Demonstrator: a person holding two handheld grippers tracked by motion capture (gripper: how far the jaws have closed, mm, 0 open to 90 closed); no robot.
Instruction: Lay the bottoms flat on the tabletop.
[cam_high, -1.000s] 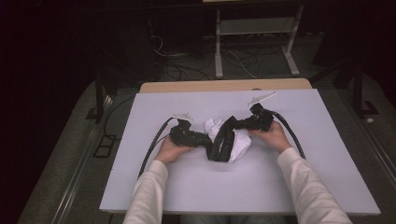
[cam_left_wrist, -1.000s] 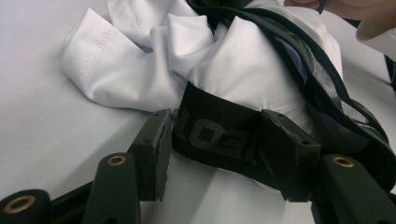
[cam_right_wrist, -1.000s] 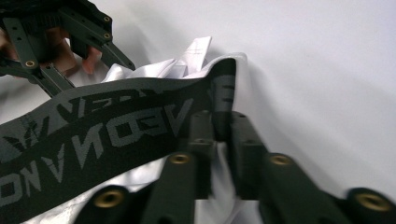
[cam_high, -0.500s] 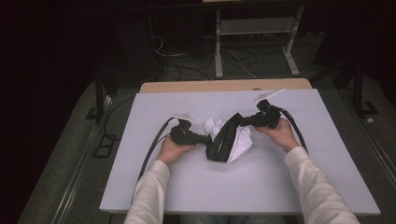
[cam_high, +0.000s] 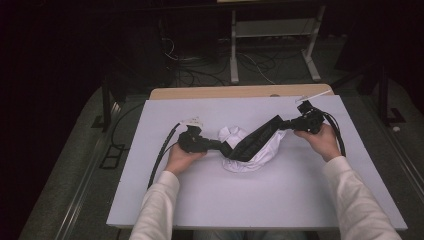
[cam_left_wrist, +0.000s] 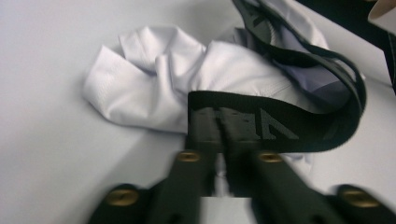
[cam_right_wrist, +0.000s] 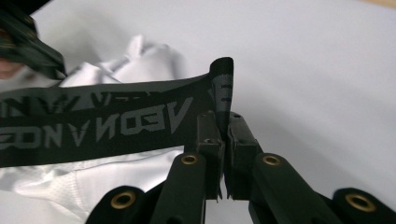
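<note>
Underwear (cam_high: 252, 150), white with a black waistband (cam_high: 257, 140), is lying bunched at the middle of the white table (cam_high: 200, 200). Its waistband is running as a taut slanted line between both hands, rising toward the far right. The left gripper (cam_high: 220, 146) is pinching the near-left end after its jaws have just been loosening slightly; the right gripper (cam_high: 286, 123) is clamping the far-right end, so any further stretching lies along that line.

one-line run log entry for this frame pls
left gripper: shut on waistband | right gripper: shut on waistband | white underwear: stretched over table
</note>
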